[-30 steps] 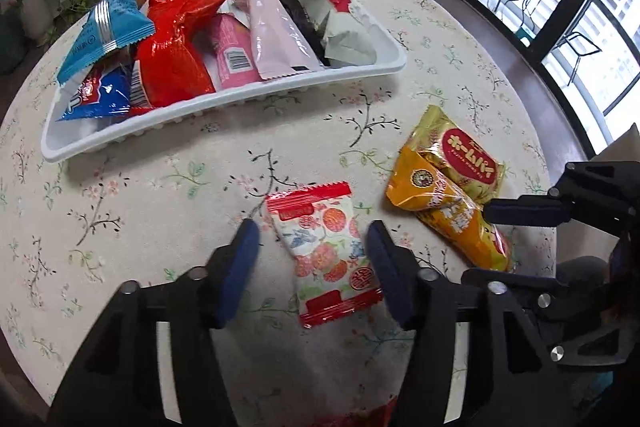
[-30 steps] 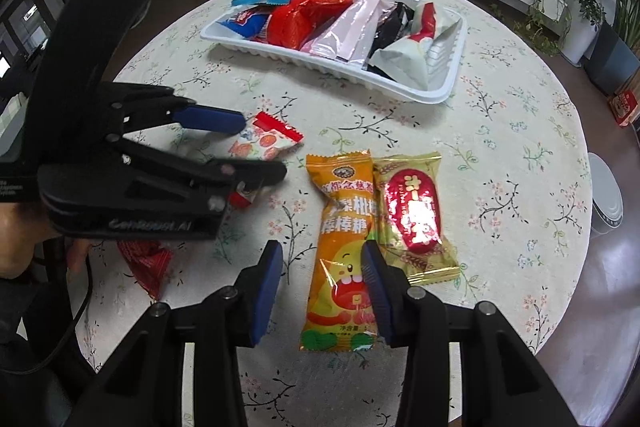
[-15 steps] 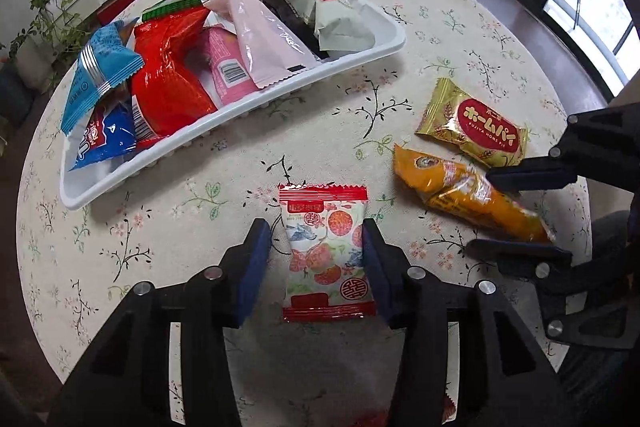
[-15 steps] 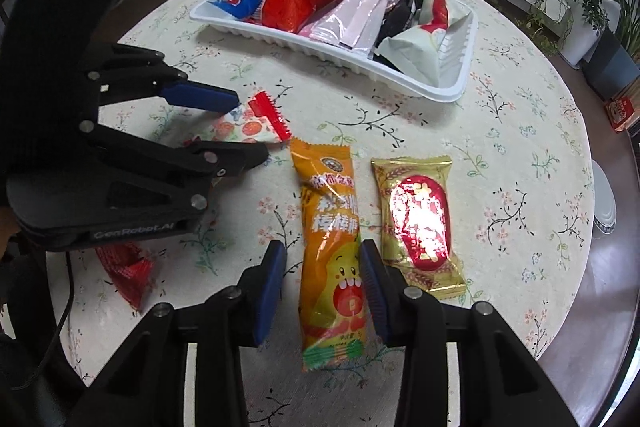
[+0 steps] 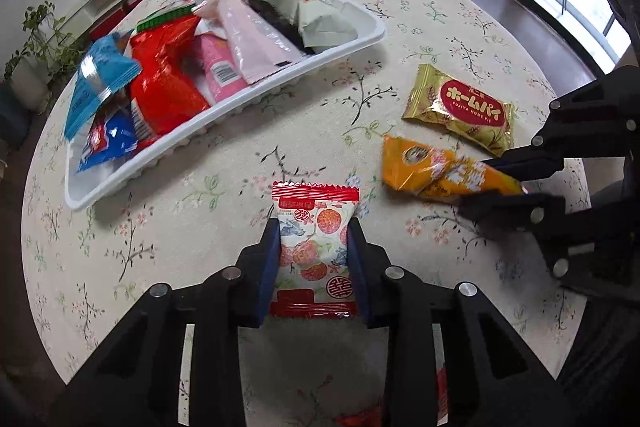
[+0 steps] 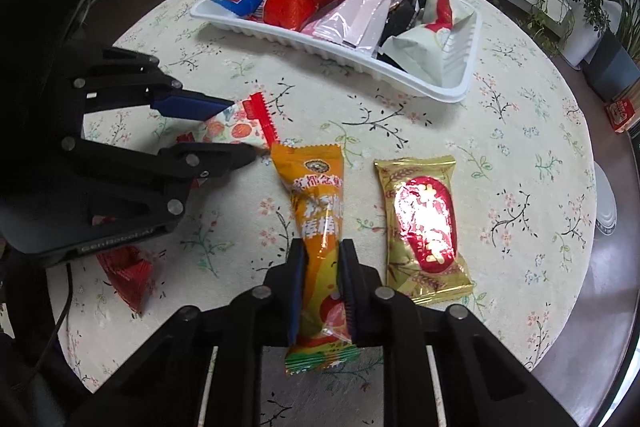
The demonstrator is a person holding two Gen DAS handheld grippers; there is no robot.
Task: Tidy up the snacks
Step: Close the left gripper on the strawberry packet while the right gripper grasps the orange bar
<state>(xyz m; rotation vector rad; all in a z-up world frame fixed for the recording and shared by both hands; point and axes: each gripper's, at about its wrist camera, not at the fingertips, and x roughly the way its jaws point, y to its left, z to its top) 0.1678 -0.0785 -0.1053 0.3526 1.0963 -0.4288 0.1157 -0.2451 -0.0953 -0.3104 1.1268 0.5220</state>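
Note:
A fruit-print snack packet (image 5: 316, 203) with red ends lies on the flowered tablecloth. My left gripper (image 5: 314, 227) is closing on it, blue pads pressing its two long sides. An orange stick-snack packet (image 6: 316, 187) lies to its right. My right gripper (image 6: 323, 247) is closing on its lower half, and the wrapper is pinched narrow between the pads. Seen from the right wrist, the left gripper (image 6: 240, 129) holds the fruit-print packet (image 6: 260, 115) at the left. Seen from the left wrist, the right gripper (image 5: 474, 183) grips the orange packet (image 5: 420, 167).
A white tray (image 5: 224, 123) at the back of the round table holds several packets: blue, red, pink, dark and white. A gold packet (image 6: 424, 227) lies beside the orange one. A small red packet (image 6: 128, 275) lies near the table's front edge. Plants and shelving stand beyond.
Both grippers closed: the left pads came in against the fruit-print packet, the right pads squeezed the orange packet. The left wrist rolled, so the packet now sits straight between its fingers.

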